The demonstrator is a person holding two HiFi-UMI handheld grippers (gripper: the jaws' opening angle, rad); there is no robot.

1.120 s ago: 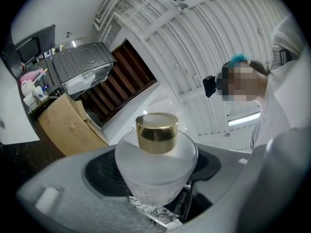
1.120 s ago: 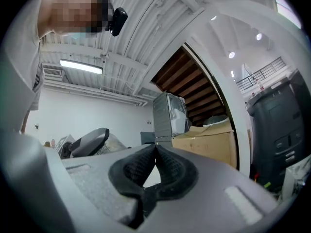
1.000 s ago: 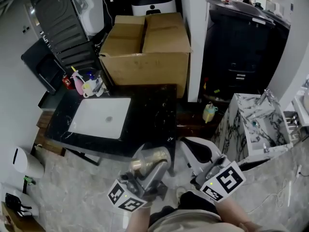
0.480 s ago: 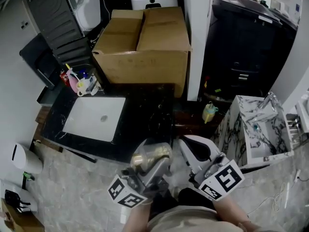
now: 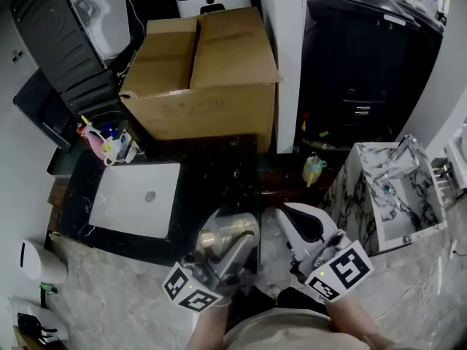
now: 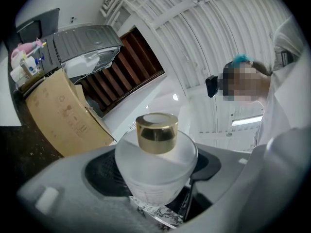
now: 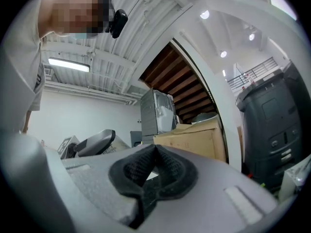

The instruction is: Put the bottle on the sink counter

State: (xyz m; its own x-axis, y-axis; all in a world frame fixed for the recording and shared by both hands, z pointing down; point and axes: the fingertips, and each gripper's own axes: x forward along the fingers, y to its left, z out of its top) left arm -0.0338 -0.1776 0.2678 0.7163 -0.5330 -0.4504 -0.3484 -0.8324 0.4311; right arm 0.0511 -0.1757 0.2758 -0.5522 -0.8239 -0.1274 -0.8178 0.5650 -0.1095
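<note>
Frosted bottle [image 6: 156,171] with gold cap is clamped in the left gripper [image 5: 228,233]; the right gripper [image 7: 153,171] is closed and empty.

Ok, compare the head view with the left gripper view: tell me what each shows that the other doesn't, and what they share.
Only the head view: the white sink set in the black counter, the right gripper, and a marbled unit at right. Only the left gripper view: the ribbed ceiling, brown stairs, and a close look at the left gripper with its fingers pressing the frosted sides of the bottle. Both: that gold-capped bottle, the cardboard box, the cups of toothbrushes.
</note>
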